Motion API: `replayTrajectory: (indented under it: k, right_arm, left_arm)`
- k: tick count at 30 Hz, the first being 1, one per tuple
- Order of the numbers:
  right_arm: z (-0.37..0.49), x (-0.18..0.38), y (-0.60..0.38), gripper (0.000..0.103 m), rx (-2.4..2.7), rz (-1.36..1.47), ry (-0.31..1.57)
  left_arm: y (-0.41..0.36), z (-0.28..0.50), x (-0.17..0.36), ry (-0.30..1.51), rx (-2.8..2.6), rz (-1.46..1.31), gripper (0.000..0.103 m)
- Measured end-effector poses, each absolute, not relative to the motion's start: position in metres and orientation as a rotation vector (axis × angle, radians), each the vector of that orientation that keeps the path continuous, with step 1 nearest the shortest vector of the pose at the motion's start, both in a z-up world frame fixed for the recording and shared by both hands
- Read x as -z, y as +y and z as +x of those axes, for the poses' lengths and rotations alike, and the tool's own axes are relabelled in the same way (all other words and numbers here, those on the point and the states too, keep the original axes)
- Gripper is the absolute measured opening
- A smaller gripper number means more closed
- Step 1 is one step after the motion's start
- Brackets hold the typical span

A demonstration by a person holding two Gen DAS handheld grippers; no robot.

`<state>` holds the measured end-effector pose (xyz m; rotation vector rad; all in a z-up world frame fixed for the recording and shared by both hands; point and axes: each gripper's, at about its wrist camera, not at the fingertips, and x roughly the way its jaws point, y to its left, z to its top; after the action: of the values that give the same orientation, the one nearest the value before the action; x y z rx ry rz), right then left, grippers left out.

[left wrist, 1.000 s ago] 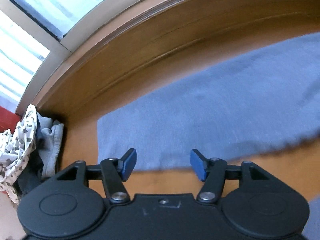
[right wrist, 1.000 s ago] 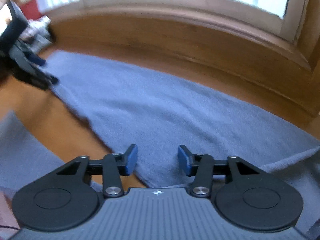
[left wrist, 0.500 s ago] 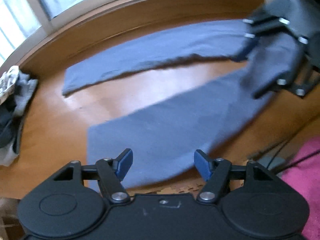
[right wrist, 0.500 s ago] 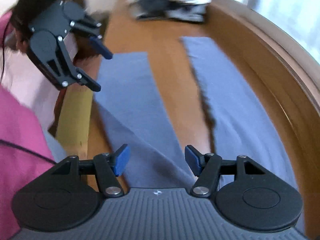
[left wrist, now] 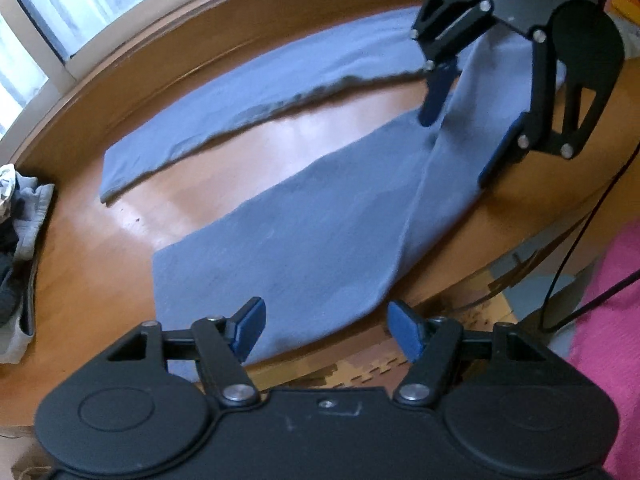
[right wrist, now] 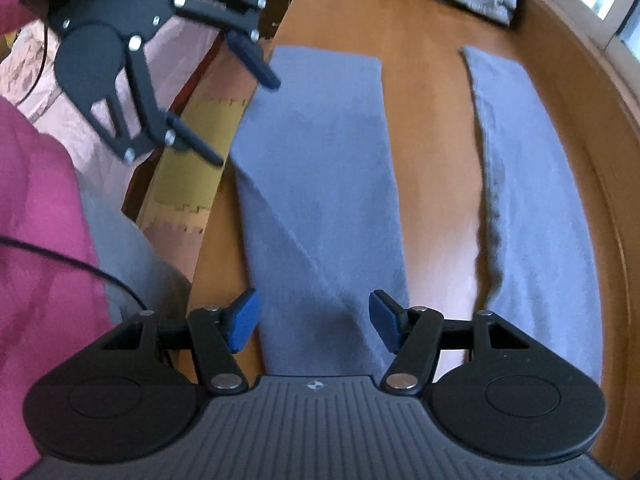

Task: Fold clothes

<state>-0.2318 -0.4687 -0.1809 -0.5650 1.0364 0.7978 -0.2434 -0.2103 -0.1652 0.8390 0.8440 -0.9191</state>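
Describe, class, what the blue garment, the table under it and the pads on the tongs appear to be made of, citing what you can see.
Blue garment: soft knit, probably cotton jersey or fleece; matte, limp, with a fuzzy edge.
Table: wood or wood veneer, varnished; warm brown, glossy with window glare.
Pads on the right tongs: likely rubber or soft plastic; matte blue blocks on black, apparently plastic, links.

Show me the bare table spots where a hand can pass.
A bare strip of table runs between the two blue trouser legs. More bare wood lies between their ends and the clothes pile, which crowds that end.
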Motion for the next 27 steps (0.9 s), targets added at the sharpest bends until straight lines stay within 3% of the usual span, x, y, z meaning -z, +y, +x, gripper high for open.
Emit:
replayTrajectory:
  k: [3, 4, 5, 6, 7, 18, 21, 23, 25, 27]
  right_arm:
    - [-0.232, 0.184, -0.471, 0.045, -0.794, -0.533, 1.053]
    - [-0.234, 0.184, -0.473, 0.032, -0.789, -0.503, 1.052]
    - [-0.233, 0.184, -0.474, 0.026, -0.776, -0.478, 1.047]
    - [-0.235, 0.182, -0.477, 0.008, -0.759, -0.459, 1.036]
    - [-0.236, 0.181, -0.48, 0.001, -0.743, -0.44, 1.024]
    - [-0.251, 0.143, -0.502, 0.001, -0.676, -0.302, 0.89]
    - [-0.259, 0.136, -0.506, 0.001, -0.67, -0.295, 0.873]
    - [-0.262, 0.134, -0.509, 0.001, -0.668, -0.29, 0.867]
    - [-0.265, 0.132, -0.511, 0.001, -0.664, -0.282, 0.861]
    - [-0.267, 0.131, -0.513, 0.001, -0.659, -0.281, 0.856]
  left_arm:
    - [-0.21, -0.244, 0.164, 0.838, 0.916, 0.849, 0.065]
    - [-0.21, -0.245, 0.163, 0.836, 0.913, 0.848, 0.065]
    - [-0.21, -0.245, 0.162, 0.834, 0.911, 0.845, 0.065]
    - [-0.211, -0.244, 0.162, 0.833, 0.909, 0.842, 0.065]
    - [-0.211, -0.244, 0.162, 0.832, 0.907, 0.839, 0.065]
    - [-0.223, -0.234, 0.165, 0.796, 0.872, 0.807, 0.062]
    - [-0.226, -0.23, 0.165, 0.801, 0.878, 0.77, 0.047]
    - [-0.228, -0.227, 0.164, 0.804, 0.882, 0.745, 0.023]
    - [-0.23, -0.225, 0.162, 0.804, 0.871, 0.728, 0.008]
    - [-0.232, -0.226, 0.158, 0.786, 0.853, 0.72, 0.003]
